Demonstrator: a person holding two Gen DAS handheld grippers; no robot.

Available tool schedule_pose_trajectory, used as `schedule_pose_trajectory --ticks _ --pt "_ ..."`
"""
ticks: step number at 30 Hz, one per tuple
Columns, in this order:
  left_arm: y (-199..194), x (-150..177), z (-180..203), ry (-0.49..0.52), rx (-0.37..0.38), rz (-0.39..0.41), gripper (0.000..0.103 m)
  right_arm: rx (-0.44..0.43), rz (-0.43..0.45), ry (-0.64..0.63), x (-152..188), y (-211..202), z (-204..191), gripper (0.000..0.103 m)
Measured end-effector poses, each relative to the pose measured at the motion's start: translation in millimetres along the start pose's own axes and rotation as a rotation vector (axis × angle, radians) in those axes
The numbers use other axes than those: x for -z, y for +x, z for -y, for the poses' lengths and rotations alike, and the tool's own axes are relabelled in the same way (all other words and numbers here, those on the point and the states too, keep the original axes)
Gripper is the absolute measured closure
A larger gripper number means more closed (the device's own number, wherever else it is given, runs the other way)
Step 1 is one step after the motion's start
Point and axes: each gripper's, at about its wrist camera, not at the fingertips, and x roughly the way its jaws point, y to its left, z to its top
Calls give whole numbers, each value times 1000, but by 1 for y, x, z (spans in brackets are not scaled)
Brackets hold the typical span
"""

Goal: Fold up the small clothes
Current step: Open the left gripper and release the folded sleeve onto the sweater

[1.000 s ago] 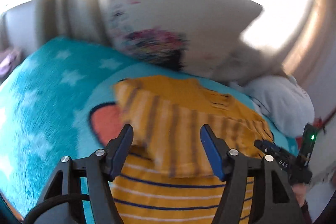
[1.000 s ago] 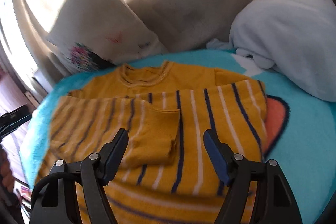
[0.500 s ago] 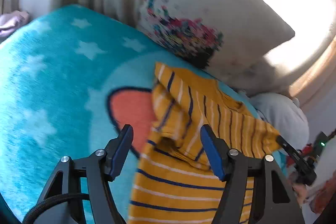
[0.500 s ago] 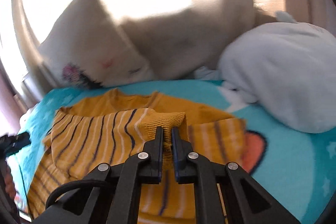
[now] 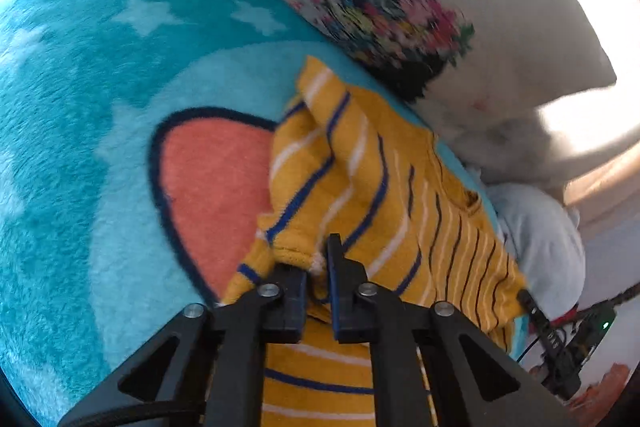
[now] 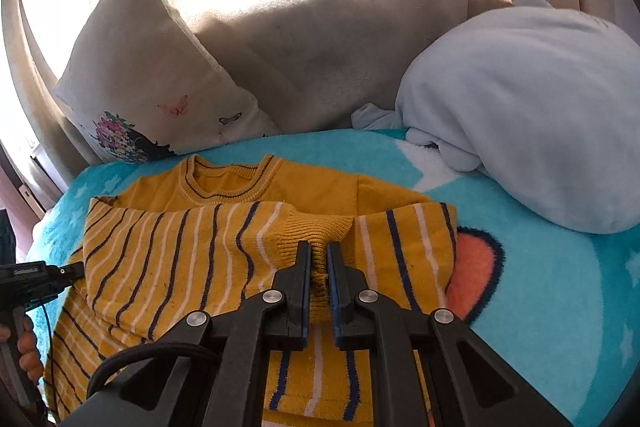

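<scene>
A small yellow sweater (image 6: 168,255) with navy and white stripes lies on a turquoise blanket (image 6: 560,287), its collar at the far side and both sleeves folded across the body. My right gripper (image 6: 319,255) is shut on the ribbed cuff of the right sleeve (image 6: 316,231) near the sweater's middle. In the left wrist view my left gripper (image 5: 318,259) is shut on the cuff end of the other sleeve (image 5: 320,187), at the sweater's (image 5: 440,227) left edge. The left gripper also shows at the left edge of the right wrist view (image 6: 40,275).
A white floral pillow (image 6: 152,99) leans against the curtain behind the sweater. A pale blue plush toy (image 6: 520,115) lies on the blanket at the right. The blanket (image 5: 80,147) has an orange patch (image 5: 216,195) beside the sweater.
Both grippers were open a second ago. The right one closed on its sleeve cuff half a second ago; the left one has now closed on the other sleeve.
</scene>
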Motion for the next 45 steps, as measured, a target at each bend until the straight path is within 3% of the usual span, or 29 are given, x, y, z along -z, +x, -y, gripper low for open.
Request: schedule_pose_trajectory --ticks 4,5,6,11,14,16,18,19,24,28,32,35,36,40,45 --pt "-7 7 -5 -2 -44 22 96 6 -35 38 3 12 13 95" --pt "-9 9 -5 -1 -51 23 96 42 -116 33 5 17 17 95" --pt "-10 10 -4 1 -54 24 95 52 -129 55 8 22 23 95" --pt "-25 21 -8 11 -60 27 92 79 -130 13 13 23 22 92" --pt "-46 27 -6 57 -57 51 91 70 -112 38 9 5 28 75" --pt "-60 28 -2 88 -66 88 80 53 -76 71 4 -15 36 72" --pt "-70 27 3 121 -89 121 64 57 -36 82 1 -31 41 72" --pt "-72 25 8 140 -101 141 62 48 -22 92 -1 -38 43 72" --pt "-49 10 32 204 -73 102 58 -161 -44 155 -3 -33 32 72" --pt "-4 -17 51 249 -71 72 55 -236 -78 158 1 5 20 72" --pt "34 -34 58 310 -157 57 55 -185 -100 92 6 44 15 73" --pt "46 -38 54 337 -210 69 54 -197 -53 109 7 40 20 73" --pt "48 -37 53 347 -217 87 51 -175 -29 120 7 37 24 72" --pt "47 -27 51 388 -230 139 43 -225 -41 260 10 45 49 73" --pt "54 -28 58 413 -256 125 28 -219 -54 253 8 50 47 73"
